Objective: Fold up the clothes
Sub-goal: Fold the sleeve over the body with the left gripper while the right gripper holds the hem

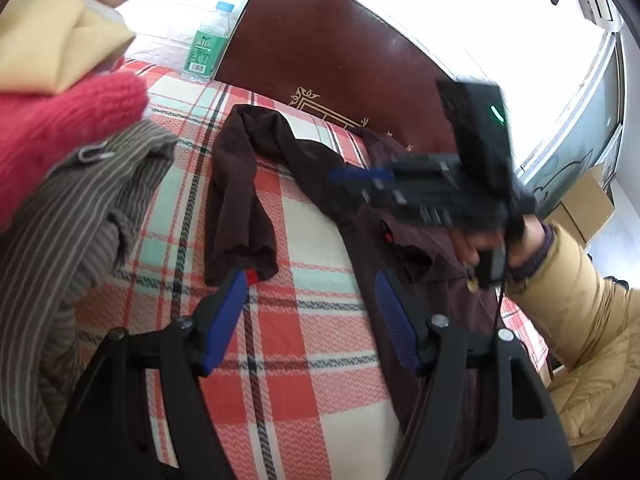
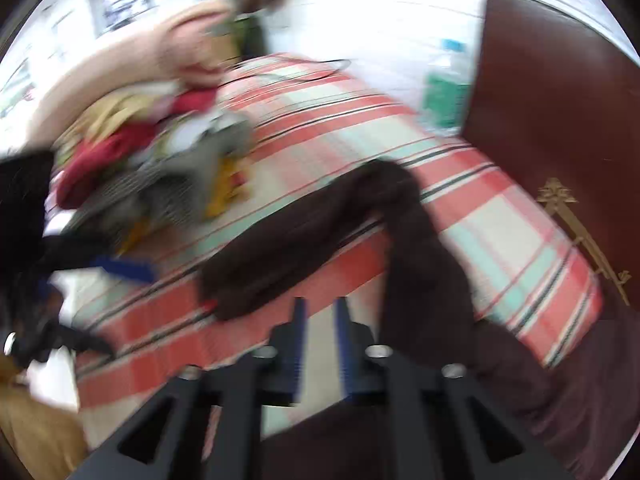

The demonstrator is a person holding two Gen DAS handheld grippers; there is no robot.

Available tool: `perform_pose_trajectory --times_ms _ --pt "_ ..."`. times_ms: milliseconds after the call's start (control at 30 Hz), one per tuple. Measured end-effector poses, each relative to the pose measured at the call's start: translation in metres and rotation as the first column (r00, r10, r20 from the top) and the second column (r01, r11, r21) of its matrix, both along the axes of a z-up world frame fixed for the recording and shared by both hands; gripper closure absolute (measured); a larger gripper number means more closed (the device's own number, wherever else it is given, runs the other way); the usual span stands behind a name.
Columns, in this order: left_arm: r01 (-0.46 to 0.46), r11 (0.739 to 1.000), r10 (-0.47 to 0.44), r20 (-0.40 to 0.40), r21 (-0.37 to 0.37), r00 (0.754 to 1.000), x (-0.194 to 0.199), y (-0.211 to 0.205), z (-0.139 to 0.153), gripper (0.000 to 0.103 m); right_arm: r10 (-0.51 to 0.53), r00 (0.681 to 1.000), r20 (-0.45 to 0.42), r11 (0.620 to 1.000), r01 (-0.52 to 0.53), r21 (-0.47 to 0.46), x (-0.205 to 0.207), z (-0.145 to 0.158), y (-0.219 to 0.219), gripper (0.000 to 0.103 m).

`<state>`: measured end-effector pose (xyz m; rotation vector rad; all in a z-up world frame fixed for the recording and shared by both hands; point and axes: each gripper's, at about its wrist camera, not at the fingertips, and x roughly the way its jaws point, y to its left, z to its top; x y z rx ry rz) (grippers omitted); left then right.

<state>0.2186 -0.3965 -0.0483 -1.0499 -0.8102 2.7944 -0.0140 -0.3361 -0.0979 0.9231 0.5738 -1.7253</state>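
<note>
Left gripper [image 1: 312, 304] gaped empty over plaid blanket [image 1: 304, 392], right gripper [image 2: 320, 320] jaws narrow, nothing between, dark brown garment [image 1: 240, 200] sprawled on bed by headboard [image 1: 340, 52], clothes pile [image 2: 152, 152] beside.

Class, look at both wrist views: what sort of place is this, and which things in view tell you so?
Most likely a bedroom in a home. A plaid bedcover lies against a dark red headboard with gold trim, a pile of clothes waits beside a dark brown garment, and a water bottle stands by the wall.
</note>
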Motion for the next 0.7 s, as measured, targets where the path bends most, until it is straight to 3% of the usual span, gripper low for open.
perform_pose_trajectory --times_ms 33,100,267,300,333,433,500,567,700 --pt "-0.001 1.000 0.001 0.004 0.007 1.000 0.000 0.001 -0.001 0.034 -0.017 1.000 -0.010 1.000 0.017 -0.015 -0.007 0.003 -0.007 0.059" --pt "0.001 1.000 -0.001 0.012 0.000 1.000 -0.001 0.004 -0.004 0.034 -0.046 0.994 -0.095 0.999 0.045 -0.013 -0.020 0.009 -0.028 0.058" --pt "0.015 1.000 -0.016 0.034 0.021 0.999 -0.004 0.011 -0.012 0.034 0.003 0.988 -0.151 0.989 0.019 0.143 -0.042 -0.009 -0.083 0.059" --pt "0.016 1.000 -0.017 0.038 0.025 0.999 -0.004 0.011 -0.013 0.034 0.009 0.993 -0.116 0.988 0.010 0.155 -0.046 -0.015 -0.087 0.074" --pt "0.018 0.999 -0.019 0.039 0.031 0.999 -0.004 0.011 -0.015 0.034 0.007 0.996 -0.087 0.987 0.007 0.159 -0.049 -0.017 -0.087 0.099" --pt "0.023 0.998 -0.025 0.035 0.056 0.999 -0.001 0.009 -0.018 0.034 0.003 0.999 -0.035 0.997 -0.001 0.077 -0.037 -0.007 -0.070 0.098" --pt "0.026 0.996 -0.029 0.030 0.080 0.999 0.002 0.005 -0.021 0.034 0.044 0.997 -0.068 0.998 -0.041 0.046 -0.015 0.003 -0.051 0.098" --pt "0.028 0.995 -0.031 0.027 0.098 0.999 0.003 0.003 -0.023 0.033 0.074 0.996 -0.045 0.997 -0.074 0.019 0.004 0.008 -0.032 0.098" --pt "0.028 0.990 -0.032 0.025 0.135 0.999 0.003 0.000 -0.028 0.033 0.125 0.992 -0.003 0.990 -0.125 0.067 0.038 -0.007 -0.005 0.098"
